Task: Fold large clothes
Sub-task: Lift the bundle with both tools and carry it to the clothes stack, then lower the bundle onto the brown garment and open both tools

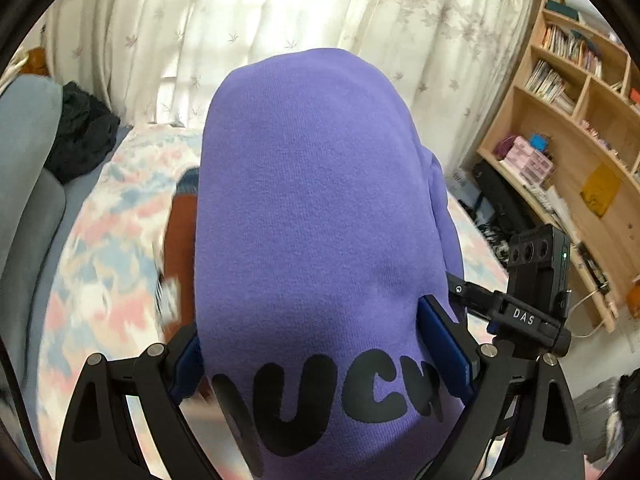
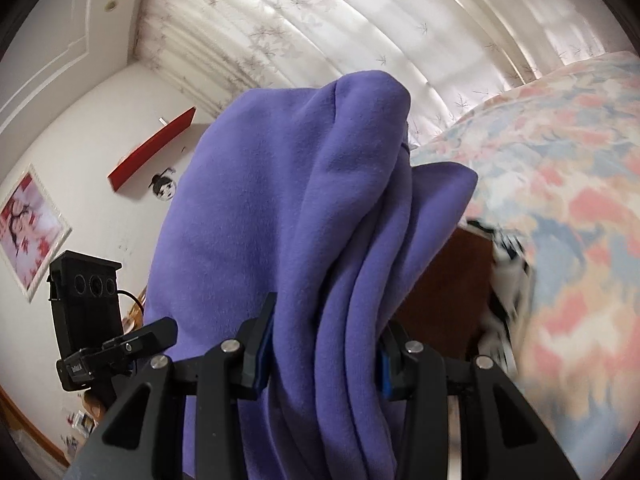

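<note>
Two grippers had the purple sweatshirt (image 1: 312, 208) clamped and lifted above the bed (image 1: 100, 240) — that was the picture. The left gripper (image 1: 312, 344) pinched it between both blue pads, jaws closed in on a thick span of fabric near the black printed lettering (image 1: 332, 392). The right gripper (image 2: 324, 356) was squeezed onto a bundle of several stacked layers of the same garment (image 2: 280, 200), the folds running down between its pads.

Handling, as a judgement: soft fleece, limp, no stiffness at all, fairly bulky and with some weight for cloth, so it would sag and swing from any grip. Not slippery, not fragile. The best hold looked to be at a seam, hem or shoulder edge, taking all layers together, since a pinch in mid-panel only bunches it.

The garment hung up off the floral bedspread, over the middle of the bed, with a rust-brown garment (image 1: 182, 232) lying beneath it on the cover. In the left view its long axis ran straight away from the camera toward the curtain (image 1: 240, 20), lettering at the near end. In the right view the folds ran the same way, along the fingers. Which end was collar and which hem, I could not tell
</note>
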